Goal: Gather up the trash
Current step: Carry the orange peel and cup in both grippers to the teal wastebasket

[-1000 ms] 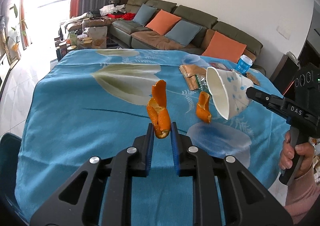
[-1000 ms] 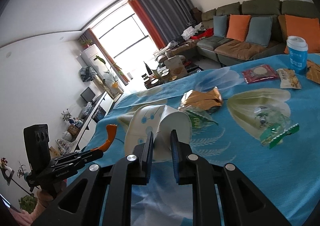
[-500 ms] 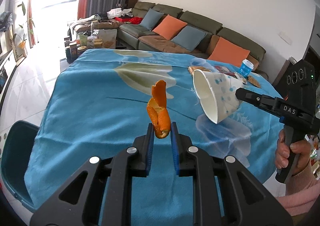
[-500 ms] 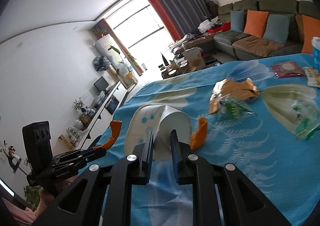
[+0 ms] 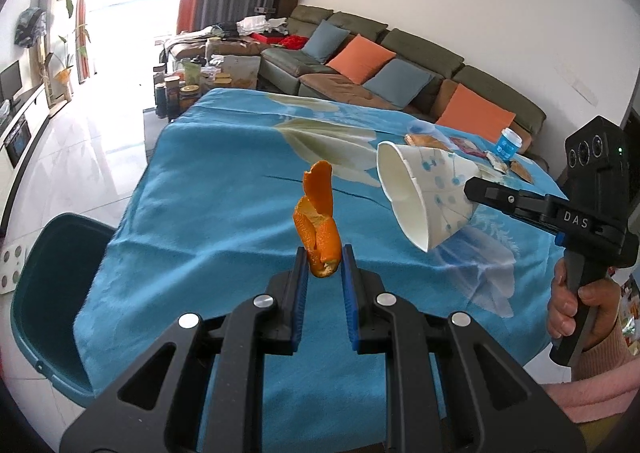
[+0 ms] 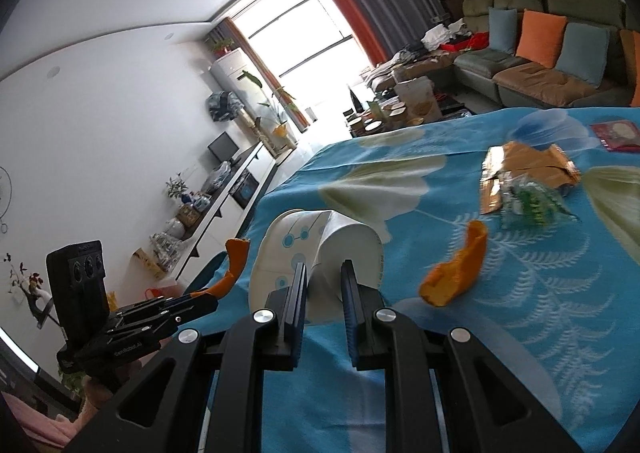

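Observation:
My left gripper (image 5: 324, 259) is shut on a curled orange peel (image 5: 316, 225), held above the near edge of the blue flowered tablecloth (image 5: 224, 189). My right gripper (image 6: 323, 273) is shut on the wall of a squashed white paper cup with blue dots (image 6: 316, 249). In the left wrist view that cup (image 5: 424, 193) hangs at the right with its mouth turned left, pinched by the right gripper (image 5: 472, 189). A second orange peel (image 6: 456, 273) lies on the cloth. In the right wrist view the left gripper (image 6: 208, 293) shows at lower left with its peel (image 6: 234, 261).
A dark teal bin (image 5: 48, 293) stands on the floor at the table's left edge. A gold wrapper (image 6: 528, 169), a clear green-printed wrapper (image 6: 532, 201) and a red packet (image 6: 616, 135) lie further along the cloth. A blue-and-white cup (image 5: 509, 143) stands at the far end. A sofa (image 5: 400, 69) lies beyond.
Both grippers have pulled back toward the table's near left edge with their loads. The teal bin has come into the left wrist view; the second peel now lies right of the cup.

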`<state>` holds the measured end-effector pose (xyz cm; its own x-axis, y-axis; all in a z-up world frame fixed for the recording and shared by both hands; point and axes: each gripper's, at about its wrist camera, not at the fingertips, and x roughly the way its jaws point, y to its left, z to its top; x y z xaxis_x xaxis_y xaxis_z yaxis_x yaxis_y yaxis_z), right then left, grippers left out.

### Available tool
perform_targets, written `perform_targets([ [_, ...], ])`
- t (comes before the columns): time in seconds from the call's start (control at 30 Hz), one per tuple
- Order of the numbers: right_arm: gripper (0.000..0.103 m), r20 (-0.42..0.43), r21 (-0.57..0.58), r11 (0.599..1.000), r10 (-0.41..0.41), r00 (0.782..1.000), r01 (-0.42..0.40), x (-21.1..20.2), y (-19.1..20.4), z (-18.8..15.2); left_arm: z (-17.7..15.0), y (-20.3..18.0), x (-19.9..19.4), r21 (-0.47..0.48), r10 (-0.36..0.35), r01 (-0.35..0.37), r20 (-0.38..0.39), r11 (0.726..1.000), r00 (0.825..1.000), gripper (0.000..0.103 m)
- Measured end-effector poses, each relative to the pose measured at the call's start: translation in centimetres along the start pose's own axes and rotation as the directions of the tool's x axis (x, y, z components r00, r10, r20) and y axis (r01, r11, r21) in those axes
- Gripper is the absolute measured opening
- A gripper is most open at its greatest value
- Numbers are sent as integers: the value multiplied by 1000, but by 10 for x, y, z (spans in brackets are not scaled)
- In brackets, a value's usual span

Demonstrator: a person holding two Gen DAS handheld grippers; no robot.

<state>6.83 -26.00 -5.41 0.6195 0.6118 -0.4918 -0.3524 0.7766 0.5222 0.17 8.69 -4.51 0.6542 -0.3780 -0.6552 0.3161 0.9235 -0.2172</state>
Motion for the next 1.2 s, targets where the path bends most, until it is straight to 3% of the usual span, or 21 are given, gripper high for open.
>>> perform_targets([
  [0.6,16,-94,-83,990,105,990,-113,49,54,6,-16,51,-38,-91,100,-96,35,991,994,17],
  [1.2,16,-189,-136,969,177,966,-205,93,96,9,-28,99,-70,-190,214,-199,61,962,975,17],
])
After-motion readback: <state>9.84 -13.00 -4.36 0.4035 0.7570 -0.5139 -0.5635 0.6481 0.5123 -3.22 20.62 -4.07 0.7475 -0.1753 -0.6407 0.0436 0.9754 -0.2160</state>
